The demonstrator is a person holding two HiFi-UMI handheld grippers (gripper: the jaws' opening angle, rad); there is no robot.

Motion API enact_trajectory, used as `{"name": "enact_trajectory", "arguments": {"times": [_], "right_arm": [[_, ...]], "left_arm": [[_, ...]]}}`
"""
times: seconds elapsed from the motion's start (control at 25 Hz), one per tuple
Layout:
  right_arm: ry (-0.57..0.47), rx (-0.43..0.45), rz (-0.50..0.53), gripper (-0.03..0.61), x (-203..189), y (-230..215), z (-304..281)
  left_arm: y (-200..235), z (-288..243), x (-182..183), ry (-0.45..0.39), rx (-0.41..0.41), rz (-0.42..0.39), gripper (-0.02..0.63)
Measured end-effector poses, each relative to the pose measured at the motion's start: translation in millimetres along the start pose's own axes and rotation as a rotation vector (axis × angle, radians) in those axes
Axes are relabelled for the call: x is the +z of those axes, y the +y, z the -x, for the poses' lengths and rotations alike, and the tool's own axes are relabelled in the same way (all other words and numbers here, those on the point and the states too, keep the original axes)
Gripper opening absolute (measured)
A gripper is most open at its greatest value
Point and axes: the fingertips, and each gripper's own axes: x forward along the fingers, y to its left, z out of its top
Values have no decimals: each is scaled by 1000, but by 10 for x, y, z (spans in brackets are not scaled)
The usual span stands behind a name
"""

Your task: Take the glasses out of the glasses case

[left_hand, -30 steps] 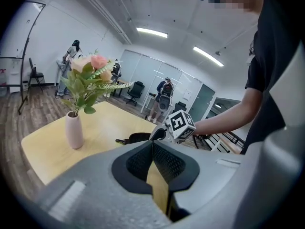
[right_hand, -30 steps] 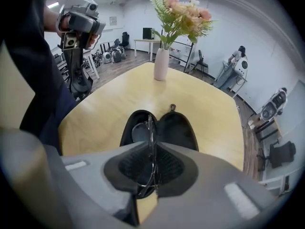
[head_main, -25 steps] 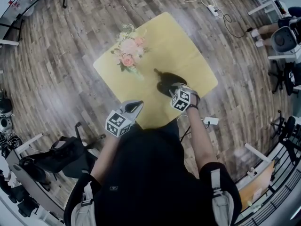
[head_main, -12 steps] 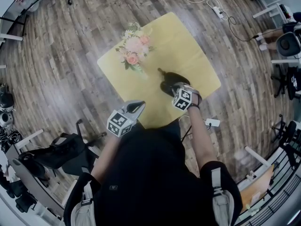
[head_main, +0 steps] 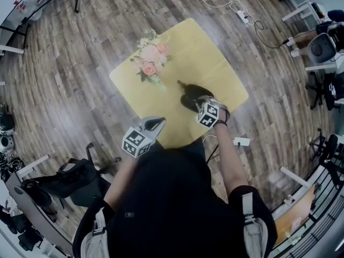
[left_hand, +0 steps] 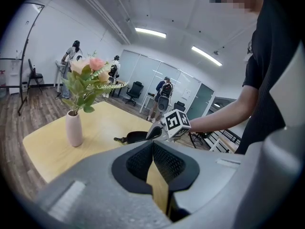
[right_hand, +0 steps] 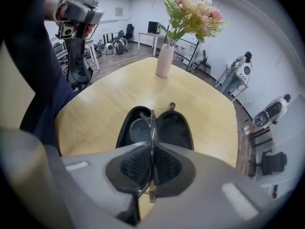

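A black glasses case (right_hand: 174, 127) lies open on the yellow table (head_main: 215, 63), also seen under the right hand as the case (head_main: 190, 95). My right gripper (right_hand: 152, 149) is shut on thin-rimmed glasses (right_hand: 150, 124), which stand on edge just above the open case. In the head view the right gripper (head_main: 200, 103) hovers over the case's near end. My left gripper (left_hand: 153, 148) is shut with nothing between its pads. It hangs at the table's front edge as the left gripper (head_main: 157, 123), apart from the case (left_hand: 135, 137).
A pink vase of flowers (head_main: 150, 62) stands at the table's far left, behind the case; the vase (right_hand: 165, 60) shows beyond the glasses. Wooden floor surrounds the table. Chairs and stands (head_main: 64, 176) sit to the left, cables (head_main: 236, 7) at the far right.
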Motion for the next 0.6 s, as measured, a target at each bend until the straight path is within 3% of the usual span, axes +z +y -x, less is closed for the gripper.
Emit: {"name": "enact_trajectory", "arguments": {"times": [0.6], "right_arm": [[-64,-142,-142,18,7,86,545]], "left_arm": [[-195,144,-30,-16,-55,-72,12]]}}
